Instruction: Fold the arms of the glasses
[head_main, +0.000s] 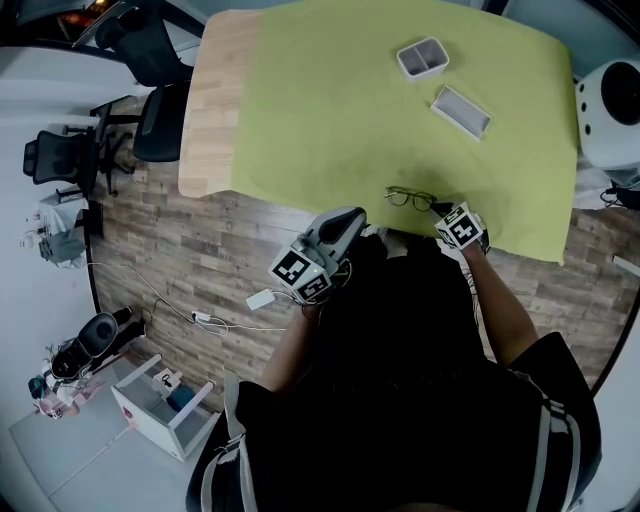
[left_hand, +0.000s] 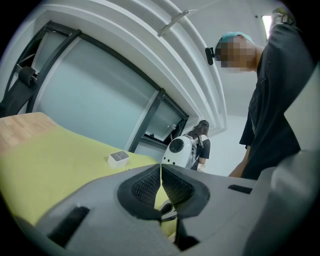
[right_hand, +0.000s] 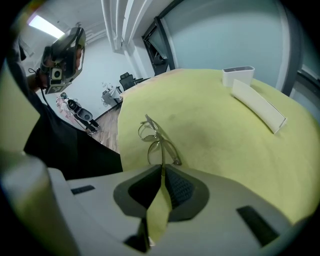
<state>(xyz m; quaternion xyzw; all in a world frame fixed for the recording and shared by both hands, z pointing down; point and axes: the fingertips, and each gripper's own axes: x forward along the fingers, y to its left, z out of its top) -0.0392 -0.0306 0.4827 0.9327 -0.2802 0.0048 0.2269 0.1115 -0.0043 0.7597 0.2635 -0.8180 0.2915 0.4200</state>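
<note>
Thin-framed glasses (head_main: 410, 198) lie on the yellow-green cloth (head_main: 400, 130) near the table's front edge. In the right gripper view the glasses (right_hand: 157, 140) sit just ahead of the jaws, arms spread, and one arm runs straight into the seam between the pads. My right gripper (head_main: 447, 214) (right_hand: 162, 170) is shut on that arm's tip. My left gripper (head_main: 352, 215) (left_hand: 161, 172) hovers at the table edge left of the glasses, tilted upward, shut with nothing between its pads. A bit of the frame shows below them.
A small white open box (head_main: 422, 58) (right_hand: 238, 75) (left_hand: 118, 159) and a flat white lid (head_main: 460, 110) (right_hand: 257, 105) rest farther back on the cloth. Office chairs (head_main: 150, 90) stand left of the table, a white rounded device (head_main: 608, 100) at its right. A white cart (head_main: 160, 400) and cables lie on the floor.
</note>
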